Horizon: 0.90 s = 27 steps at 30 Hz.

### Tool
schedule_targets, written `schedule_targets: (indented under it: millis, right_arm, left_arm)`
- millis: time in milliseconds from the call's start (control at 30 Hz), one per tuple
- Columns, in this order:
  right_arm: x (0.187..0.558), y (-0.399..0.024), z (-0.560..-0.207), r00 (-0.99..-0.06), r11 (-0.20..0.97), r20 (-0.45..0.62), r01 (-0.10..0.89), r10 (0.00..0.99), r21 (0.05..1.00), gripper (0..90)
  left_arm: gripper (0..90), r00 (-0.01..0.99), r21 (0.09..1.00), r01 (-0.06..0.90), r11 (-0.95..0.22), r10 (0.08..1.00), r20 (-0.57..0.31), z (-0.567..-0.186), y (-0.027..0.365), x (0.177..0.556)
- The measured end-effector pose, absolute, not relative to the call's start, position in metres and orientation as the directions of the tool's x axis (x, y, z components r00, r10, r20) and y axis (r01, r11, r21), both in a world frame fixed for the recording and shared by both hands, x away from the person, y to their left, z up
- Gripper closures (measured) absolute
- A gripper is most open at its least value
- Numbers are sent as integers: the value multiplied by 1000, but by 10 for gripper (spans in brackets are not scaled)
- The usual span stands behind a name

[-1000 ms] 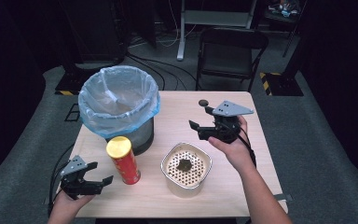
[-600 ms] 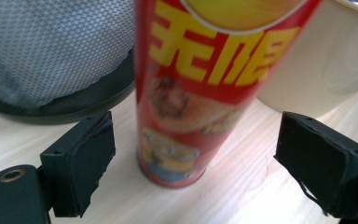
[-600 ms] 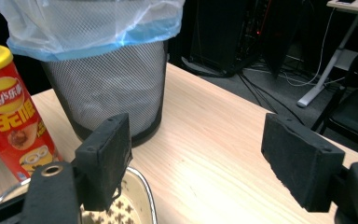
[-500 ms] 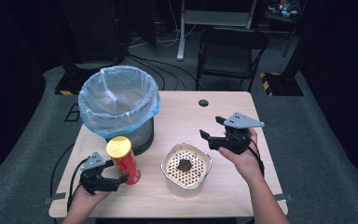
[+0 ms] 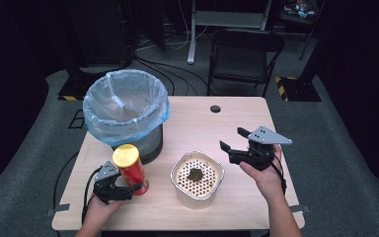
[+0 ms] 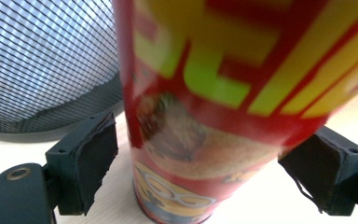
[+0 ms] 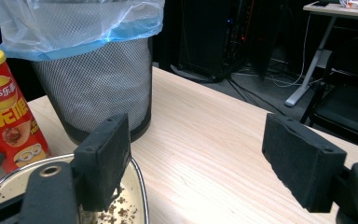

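A red chips can (image 5: 130,173) with a yellow lid stands upright on the wooden table (image 5: 197,123), in front of the bin. My left gripper (image 5: 131,190) reaches in from the left with the can's lower part between its jaws. Up close, the can (image 6: 214,116) sits between the pads; the left pad (image 6: 91,161) stands a little clear of it, and the jaws have just been closing. My right gripper (image 5: 231,139) hangs open and empty just right of a cream perforated bowl (image 5: 197,200) holding a dark lump (image 5: 195,174). Its jaws (image 7: 205,154) frame bare tabletop.
A mesh bin (image 5: 150,143) lined with a blue plastic bag stands at the table's back left, and it shows as a mesh wall (image 7: 98,84) behind the can (image 7: 9,116). A small round hole (image 5: 215,108) marks the far table edge. A black chair (image 5: 244,49) stands beyond.
The left gripper has slid right along the table until its jaws flank the chips can. The right gripper has come down and toward the front, beside the bowl.
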State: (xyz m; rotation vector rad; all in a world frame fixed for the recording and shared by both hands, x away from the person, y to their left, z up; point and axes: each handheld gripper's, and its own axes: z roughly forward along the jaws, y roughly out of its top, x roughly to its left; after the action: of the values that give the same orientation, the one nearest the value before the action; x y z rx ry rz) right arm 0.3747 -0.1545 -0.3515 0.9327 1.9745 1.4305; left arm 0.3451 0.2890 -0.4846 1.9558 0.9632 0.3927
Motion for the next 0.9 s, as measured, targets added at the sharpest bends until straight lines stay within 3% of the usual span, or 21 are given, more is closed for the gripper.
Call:
schedule_targets:
  millis: [167, 233, 467, 900]
  right_arm:
    - [374, -158, -352, -620, 190, -5, 233, 784, 954, 233]
    - [374, -159, -352, -621, 190, -8, 228, 784, 955, 233]
    - [371, -163, -352, -613, 185, -9, 225, 790, 957, 234]
    - [372, -175, -356, -593, 175, 5, 246, 805, 953, 235]
  left_arm:
    - [188, 650, 824, 474, -311, 755, -89, -487, 288, 346]
    - [224, 653, 831, 444, -334, 756, -45, -486, 287, 343]
    - [234, 651, 827, 440, -349, 758, -27, -477, 283, 339]
    - [235, 681, 830, 439, -343, 730, -58, -397, 284, 325]
